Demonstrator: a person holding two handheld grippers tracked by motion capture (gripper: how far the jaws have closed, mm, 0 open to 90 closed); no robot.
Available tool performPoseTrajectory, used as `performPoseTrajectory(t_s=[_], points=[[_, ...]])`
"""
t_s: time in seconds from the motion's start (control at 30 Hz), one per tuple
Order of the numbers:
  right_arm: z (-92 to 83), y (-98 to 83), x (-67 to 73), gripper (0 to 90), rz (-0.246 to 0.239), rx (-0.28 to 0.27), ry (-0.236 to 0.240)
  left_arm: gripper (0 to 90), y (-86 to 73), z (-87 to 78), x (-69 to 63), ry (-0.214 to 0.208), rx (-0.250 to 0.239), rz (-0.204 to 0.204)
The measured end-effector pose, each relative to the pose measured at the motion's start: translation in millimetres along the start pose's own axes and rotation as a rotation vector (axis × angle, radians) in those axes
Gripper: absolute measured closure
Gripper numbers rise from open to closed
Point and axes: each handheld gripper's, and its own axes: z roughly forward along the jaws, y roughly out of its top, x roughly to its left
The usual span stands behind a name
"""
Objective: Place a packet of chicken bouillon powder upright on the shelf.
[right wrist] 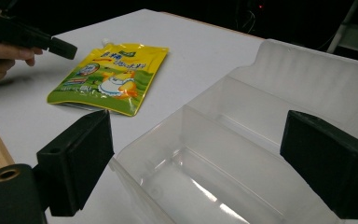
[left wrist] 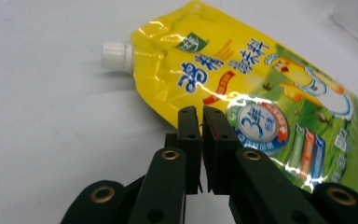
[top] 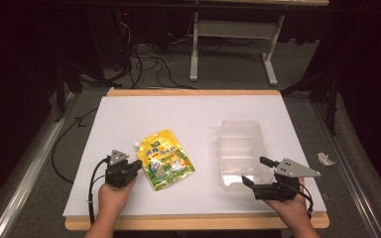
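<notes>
High view, pouch: yellow-and-green spouted pouch lies flat on the white worktop, left of centre, towards the near edge, white cap pointing to the far left.
High view, container: clear plastic container right of centre, well apart from the pouch.
High view, left gripper: just beside the pouch's left edge.
High view, right gripper: at the container's near end.
Left gripper view: jaws nearly closed, a thin slit between them, nothing gripped; tips at the pouch's glossy edge. Blue characters, round blue badge, cartoon figure printed.
Right gripper view: jaws spread wide, empty, either side of the container's near corner; inner dividers visible.
</notes>
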Motion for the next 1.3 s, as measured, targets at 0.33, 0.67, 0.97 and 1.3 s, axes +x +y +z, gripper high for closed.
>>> performPoseTrajectory(t_s=[0.33, 0.67, 0.97, 1.3], points=[[1.1, 0.1, 0.7, 9.8, -0.009, 0.003, -0.002, 67.8, 12.6, 25.4, 21.3, 0.007, -0.024, -0.121], [1.5, -1.5, 0.7, 9.9, -0.005, 0.015, -0.012, 44.3, 15.4, 42.7, 34.0, -0.05, 0.027, -0.217], [3.0, -0.9, 2.6, 10.2, 0.0, 0.015, -0.012, 49.4, 11.7, 42.9, 43.2, -0.117, 0.013, -0.3], [1.8, -1.0, 2.8, 10.6, -0.002, 0.011, -0.02, 62.5, 9.9, 45.6, 51.2, -0.196, 0.036, -0.365]])
